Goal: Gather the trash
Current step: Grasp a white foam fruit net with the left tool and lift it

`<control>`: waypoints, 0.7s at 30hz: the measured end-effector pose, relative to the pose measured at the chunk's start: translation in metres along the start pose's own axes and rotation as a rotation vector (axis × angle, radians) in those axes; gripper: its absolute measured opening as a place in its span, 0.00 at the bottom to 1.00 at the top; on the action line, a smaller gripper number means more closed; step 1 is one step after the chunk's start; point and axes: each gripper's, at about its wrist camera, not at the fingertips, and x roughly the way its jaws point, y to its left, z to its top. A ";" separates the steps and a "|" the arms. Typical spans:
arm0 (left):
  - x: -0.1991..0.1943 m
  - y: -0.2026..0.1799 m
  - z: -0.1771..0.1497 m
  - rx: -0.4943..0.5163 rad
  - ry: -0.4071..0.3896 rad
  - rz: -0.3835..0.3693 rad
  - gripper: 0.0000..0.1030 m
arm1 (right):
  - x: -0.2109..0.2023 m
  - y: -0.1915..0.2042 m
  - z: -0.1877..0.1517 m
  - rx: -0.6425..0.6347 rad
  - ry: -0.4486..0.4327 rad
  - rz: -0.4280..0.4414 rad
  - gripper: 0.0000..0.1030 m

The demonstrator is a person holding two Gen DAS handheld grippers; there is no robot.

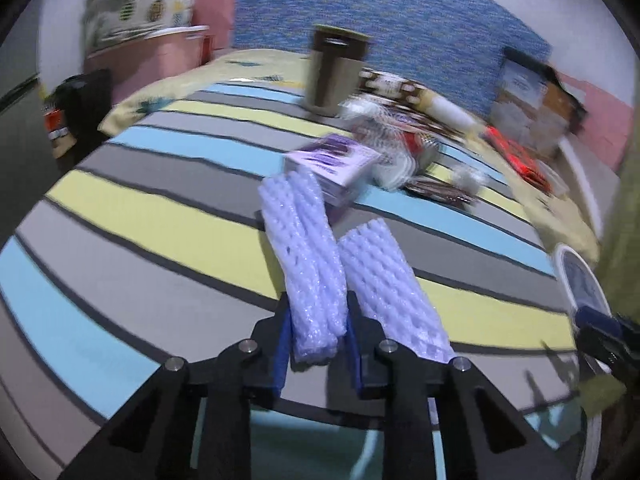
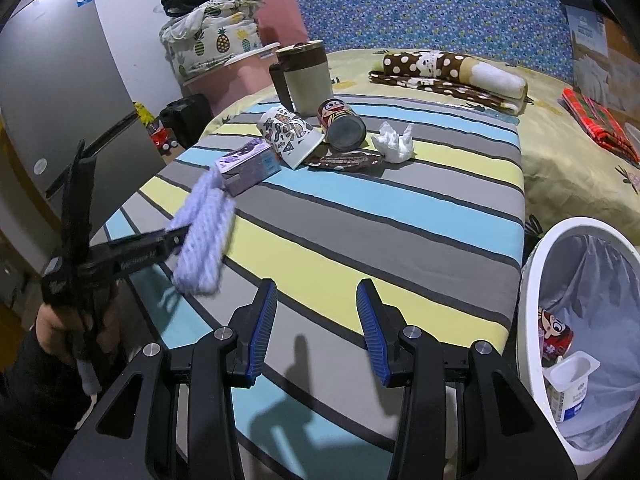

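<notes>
Only the right wrist view shows the white bin (image 2: 532,280) at the counter's (image 2: 360,232) right edge, with a yoghurt pot (image 2: 570,384) and a red can (image 2: 554,338) lying inside it, and the sharp row of litter farther back: a purple box (image 2: 248,166), a patterned paper cup (image 2: 290,136), a tipped can (image 2: 340,124), a brown wrapper (image 2: 344,160) and a crumpled tissue (image 2: 394,142). The left wrist view is blurred. There the left gripper (image 1: 316,320) has its jaws clamped on one of two pale foam net sleeves (image 1: 308,256), lying over the striped cloth near the purple box. The right gripper (image 2: 316,304) hovers with jaws partly open and empty.
</notes>
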 end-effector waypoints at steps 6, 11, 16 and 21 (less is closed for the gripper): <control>-0.001 -0.050 -0.016 0.136 0.050 -0.187 0.24 | -0.002 -0.001 -0.001 0.014 -0.011 0.004 0.43; -0.005 -0.075 -0.022 0.217 0.053 -0.225 0.24 | -0.005 -0.001 -0.003 0.025 -0.018 0.003 0.43; -0.013 -0.062 -0.018 0.185 0.031 -0.181 0.24 | -0.003 0.000 -0.002 0.026 -0.016 0.009 0.43; -0.016 -0.044 -0.014 0.147 0.007 -0.132 0.24 | 0.001 0.002 0.001 0.015 -0.013 0.010 0.43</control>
